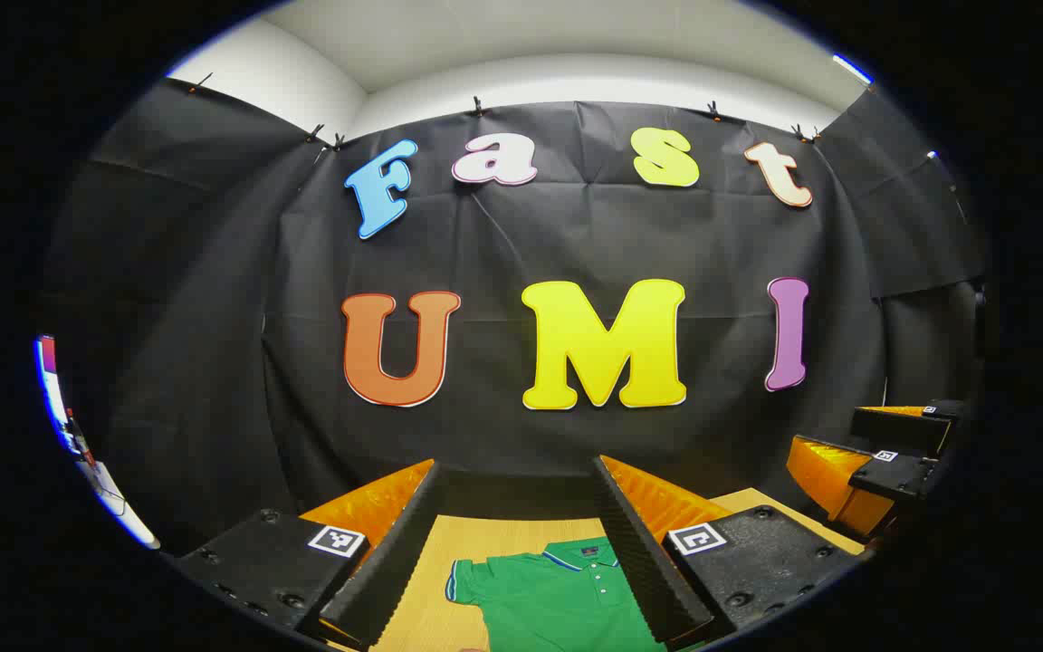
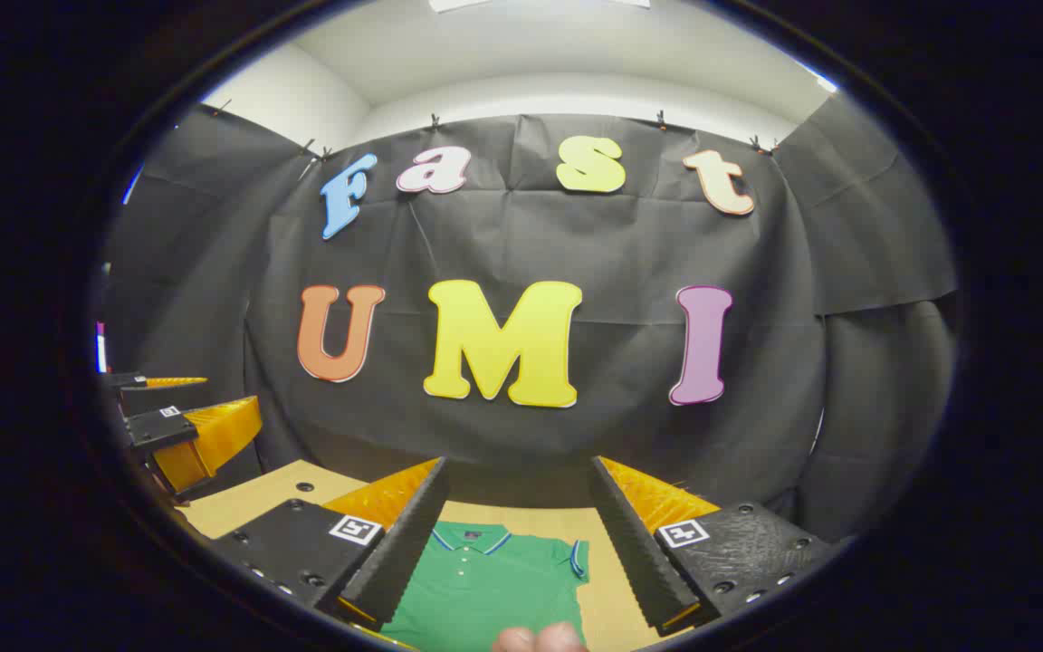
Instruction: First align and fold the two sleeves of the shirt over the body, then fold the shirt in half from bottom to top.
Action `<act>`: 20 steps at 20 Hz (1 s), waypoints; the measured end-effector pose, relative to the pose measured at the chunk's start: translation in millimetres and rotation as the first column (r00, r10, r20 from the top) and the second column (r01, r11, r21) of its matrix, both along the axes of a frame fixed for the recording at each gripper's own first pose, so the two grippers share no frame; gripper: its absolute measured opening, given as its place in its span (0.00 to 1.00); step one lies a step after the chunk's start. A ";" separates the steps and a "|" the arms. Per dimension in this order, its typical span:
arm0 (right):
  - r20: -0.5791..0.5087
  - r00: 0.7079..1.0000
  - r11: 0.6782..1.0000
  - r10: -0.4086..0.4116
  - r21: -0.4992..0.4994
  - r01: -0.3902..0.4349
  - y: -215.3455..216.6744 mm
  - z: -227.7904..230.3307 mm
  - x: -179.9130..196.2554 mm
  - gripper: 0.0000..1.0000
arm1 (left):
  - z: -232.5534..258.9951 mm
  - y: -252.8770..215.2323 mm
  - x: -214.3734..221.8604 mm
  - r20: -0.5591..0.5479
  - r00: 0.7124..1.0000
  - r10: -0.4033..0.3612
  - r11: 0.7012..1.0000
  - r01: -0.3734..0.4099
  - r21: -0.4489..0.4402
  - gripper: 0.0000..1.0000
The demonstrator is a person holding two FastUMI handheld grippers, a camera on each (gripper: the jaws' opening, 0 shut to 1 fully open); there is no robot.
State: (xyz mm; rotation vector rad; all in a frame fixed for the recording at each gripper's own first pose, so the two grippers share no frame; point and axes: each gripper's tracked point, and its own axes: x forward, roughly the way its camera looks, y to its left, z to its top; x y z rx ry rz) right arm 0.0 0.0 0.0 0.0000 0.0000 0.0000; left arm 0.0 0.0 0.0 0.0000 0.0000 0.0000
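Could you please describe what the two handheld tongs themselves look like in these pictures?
Both the left tongs and the right tongs have two long wedge-shaped fingers with ribbed inner faces. Each finger sits on a dark bolted block carrying a small square black-and-white marker.

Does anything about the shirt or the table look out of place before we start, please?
Nothing stands out. The green shirt lies flat on the wooden table, collar toward the wall, both visible sleeves spread outward. Both grippers are open above it.
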 end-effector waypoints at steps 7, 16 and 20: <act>-0.023 1.000 1.000 0.015 -0.008 -0.015 -4.8 -1.5 0.3 0.95 | -2.3 -12.8 2.7 -0.006 1.000 -0.013 1.000 0.013 0.002 1.00; -0.064 0.998 1.000 0.022 -0.011 -0.023 -19.3 -11.3 13.1 0.95 | -6.1 -22.9 12.5 -0.017 1.000 -0.018 1.000 0.018 0.004 1.00; -0.078 0.997 1.000 0.016 -0.012 -0.016 -30.0 -18.1 25.1 0.95 | -6.2 -25.5 16.8 -0.025 1.000 -0.012 1.000 0.012 0.004 1.00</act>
